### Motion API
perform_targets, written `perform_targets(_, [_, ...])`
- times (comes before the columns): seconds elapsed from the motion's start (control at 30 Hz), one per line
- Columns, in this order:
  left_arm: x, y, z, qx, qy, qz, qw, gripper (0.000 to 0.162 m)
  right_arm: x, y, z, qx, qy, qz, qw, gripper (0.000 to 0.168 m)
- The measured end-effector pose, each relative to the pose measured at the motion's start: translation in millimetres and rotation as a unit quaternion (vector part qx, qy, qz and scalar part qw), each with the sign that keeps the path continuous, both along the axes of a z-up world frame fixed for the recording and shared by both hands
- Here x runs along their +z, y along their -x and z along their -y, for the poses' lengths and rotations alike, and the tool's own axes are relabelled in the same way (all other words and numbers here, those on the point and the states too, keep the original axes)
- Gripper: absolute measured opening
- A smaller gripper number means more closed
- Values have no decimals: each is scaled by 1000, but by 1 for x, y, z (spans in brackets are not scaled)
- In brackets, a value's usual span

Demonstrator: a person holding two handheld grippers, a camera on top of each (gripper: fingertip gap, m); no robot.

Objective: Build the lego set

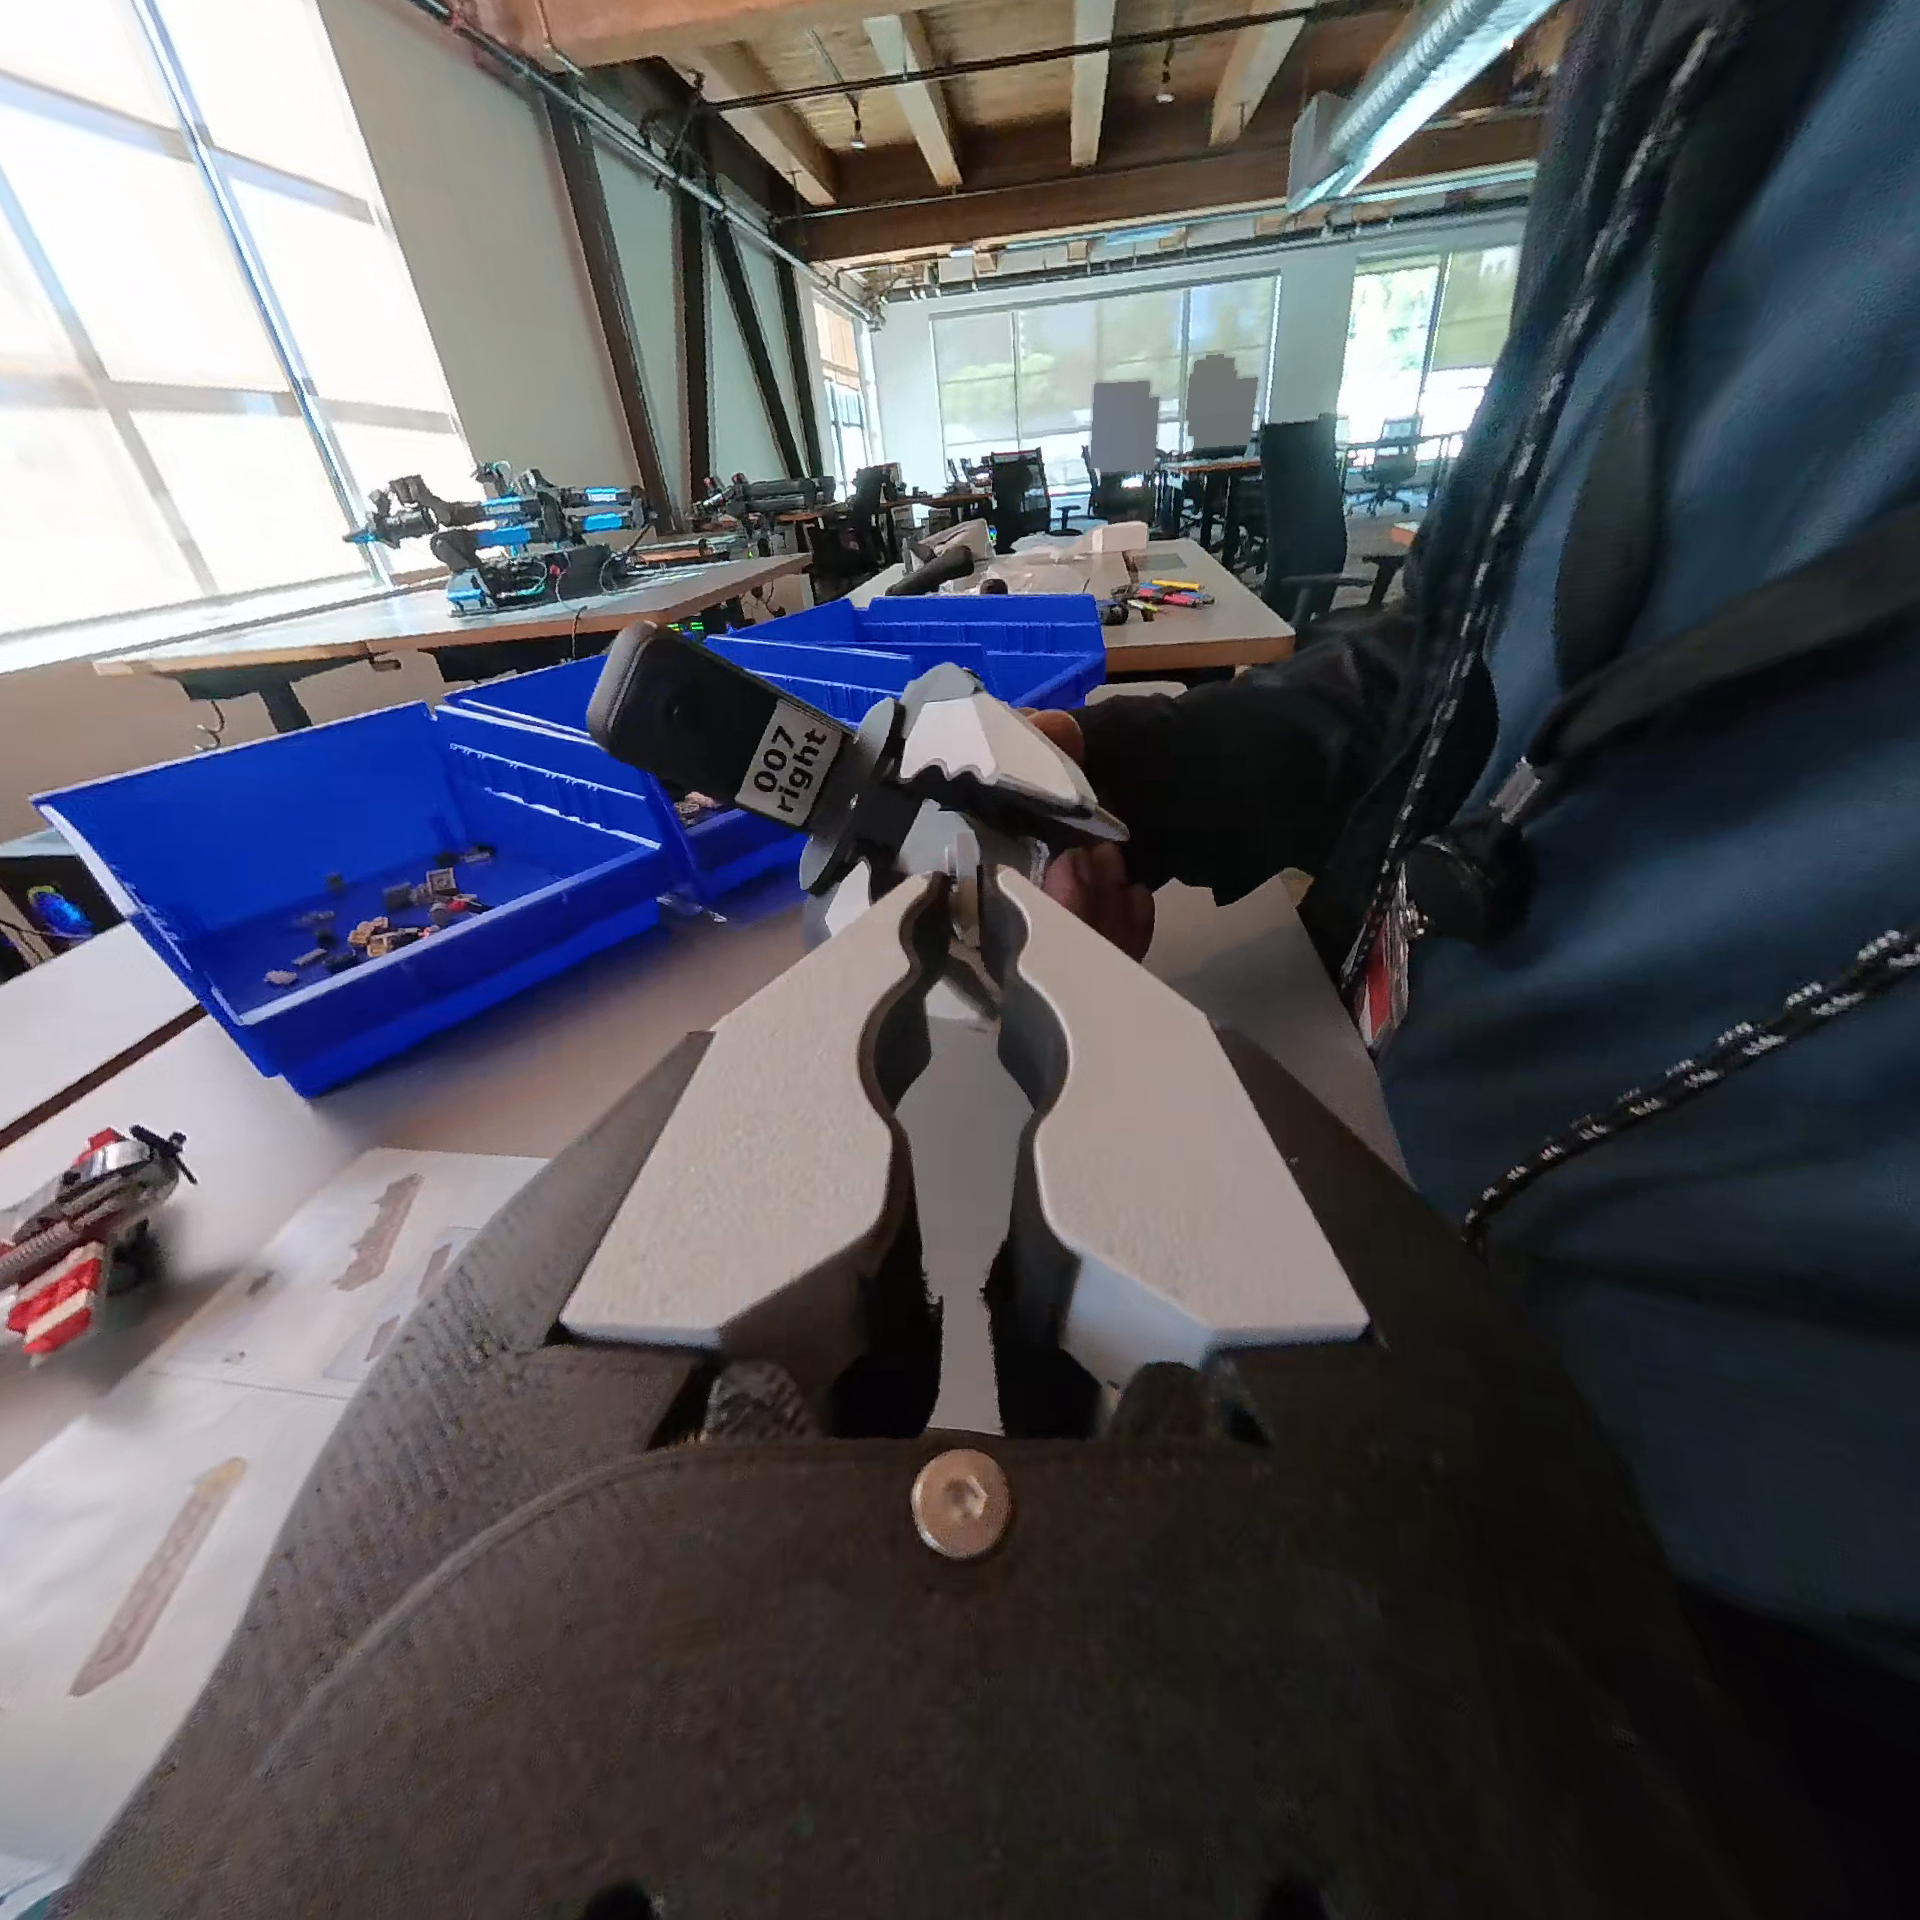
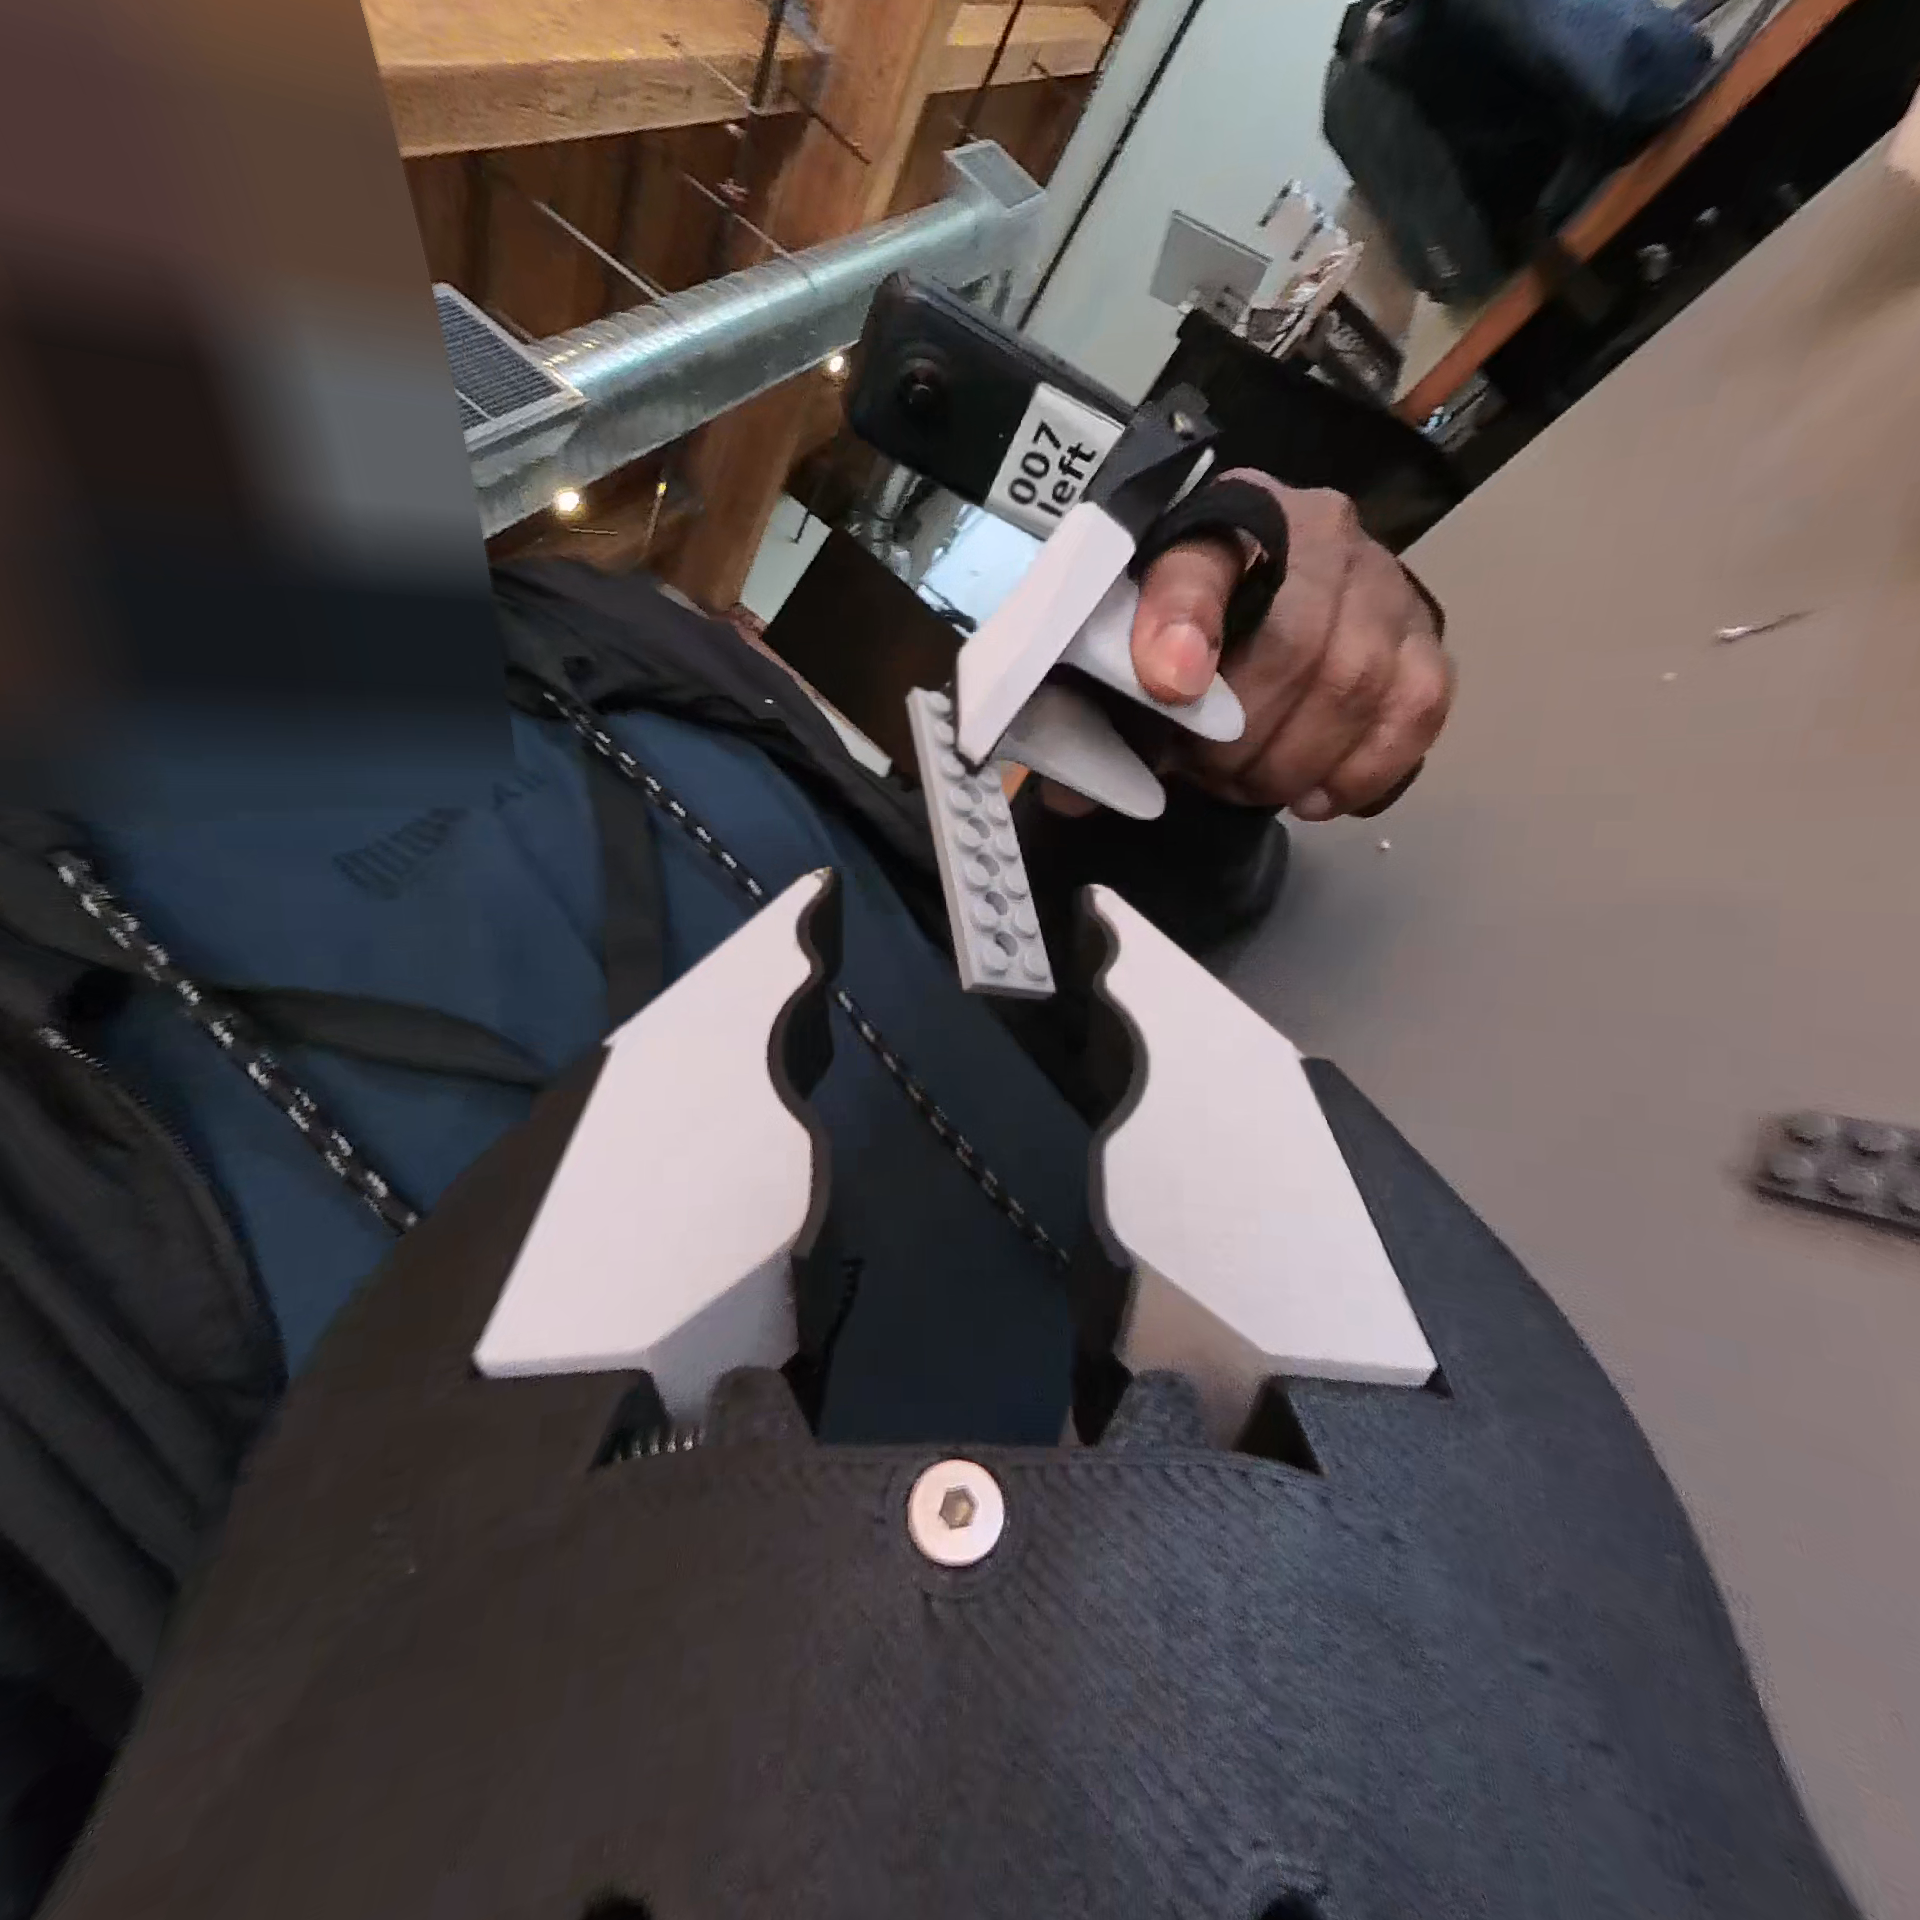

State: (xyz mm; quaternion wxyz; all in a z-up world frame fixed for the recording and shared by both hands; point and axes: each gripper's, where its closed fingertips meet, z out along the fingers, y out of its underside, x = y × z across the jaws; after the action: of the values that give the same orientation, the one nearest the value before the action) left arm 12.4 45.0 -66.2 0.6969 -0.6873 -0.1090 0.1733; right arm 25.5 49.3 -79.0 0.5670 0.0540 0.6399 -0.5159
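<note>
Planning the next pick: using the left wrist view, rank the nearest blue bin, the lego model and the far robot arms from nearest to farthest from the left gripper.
1. Lego model: on the table, far left of the left gripper.
2. Blue bin: ahead and left, loose pieces inside.
3. Robot arms: on a separate table by the window, farthest.
</note>
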Motion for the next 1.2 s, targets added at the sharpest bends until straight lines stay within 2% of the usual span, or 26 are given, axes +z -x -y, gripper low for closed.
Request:
perform_targets(0.27, [1, -19, -4, -37, 17, -43, 998, 4, 2, -15, -4, 51, -7, 33, 998, 42])
perform_targets(0.57, [2, -32, -5, -70, 20, -53, 996, 4, -1, -29, -6, 91, -19, 40, 995, 25])
perform_targets(0.63, [0, -33, -6, -73, 21, -51, 996, 4, -2, -30, -4, 91, -18, 36, 995, 17])
perform_targets(0.8, [-1, -21, -1, -42, 10, -21, 999, 7, -2, -21, 0, 58, -14, 16, 998, 16])
perform_targets(0.83, [-2, -12, 2, -20, 5, -7, 1000, 14, -2, -15, 2, 38, -13, 2, 999, 16])
perform_targets(0.9, [-4, 6, 8, 24, -7, 31, 999, 40, 0, -6, 3, 5, 0, -34, 999, 16])
perform_targets(1.0, [-7, 26, 14, 60, -48, 113, 991, 62, 0, 12, 9, -61, -2, -110, 992, 17])
perform_targets(1.07, [-6, 33, 16, 63, -96, 171, 979, 63, -8, 27, 15, -115, -26, -184, 976, 16])
perform_targets(1.2, [-10, 39, 19, 46, -208, 284, 935, 54, -15, 31, 16, -143, -47, -329, 932, 16])
